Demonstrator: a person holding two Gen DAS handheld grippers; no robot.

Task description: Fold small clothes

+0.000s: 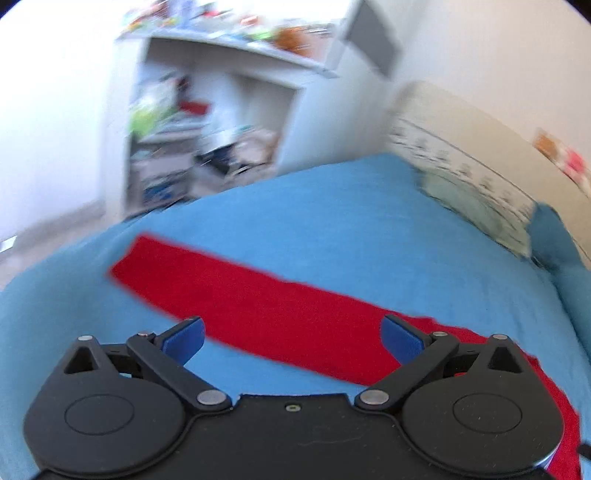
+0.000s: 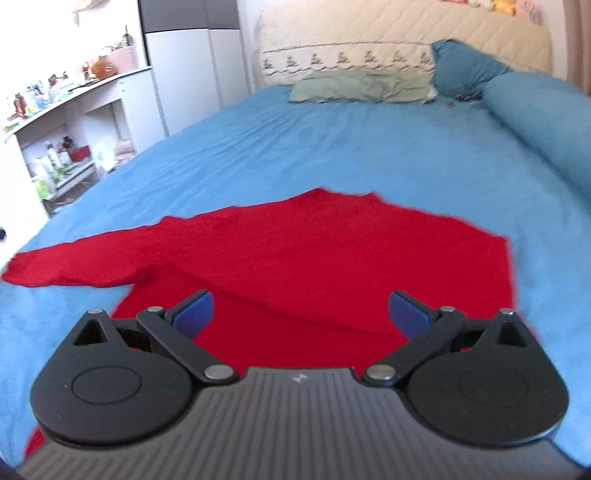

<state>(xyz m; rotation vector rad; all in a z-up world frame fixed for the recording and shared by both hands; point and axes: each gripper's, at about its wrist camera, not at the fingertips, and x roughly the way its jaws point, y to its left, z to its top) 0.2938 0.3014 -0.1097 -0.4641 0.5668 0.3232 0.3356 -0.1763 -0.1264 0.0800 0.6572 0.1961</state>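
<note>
- right gripper (image 2: pixel 300 312) is spread wide with nothing in it, blue pads (image 2: pixel 194 312) hanging just above the lower body of the red sweater (image 2: pixel 314 258), not touching as far as I can tell
- left gripper (image 1: pixel 292 339) is the same deal, splayed apart and empty, hovering over the long sleeve (image 1: pixel 236 291) that runs out to the left; that view is pretty motion-blurred so I can't say how close it is to the fabric
- handling guess: looks like a soft, light knit, totally floppy, so it'll sag and drape from wherever you pinch it, and the loose sleeve will trail behind
- probably a bit grippy against the bedspread (image 2: pixel 332 140), so I'd lift rather than drag or the layers underneath will bunch
- where I'd grab: sleeve near the cuff with the left one, and the hem or side edge of the body with the right, pinching a single edge and not a wad
- looks: solid bright red, long sleeved, laid flat on the blue bedspread with the neckline pointing toward the headboard (image 2: pixel 406 33)
- the right-hand side ends in a straight edge, so that sleeve may already be tucked in, can't tell for sure
- there's a diagonal crease across the lower body right in front of the right gripper
</note>
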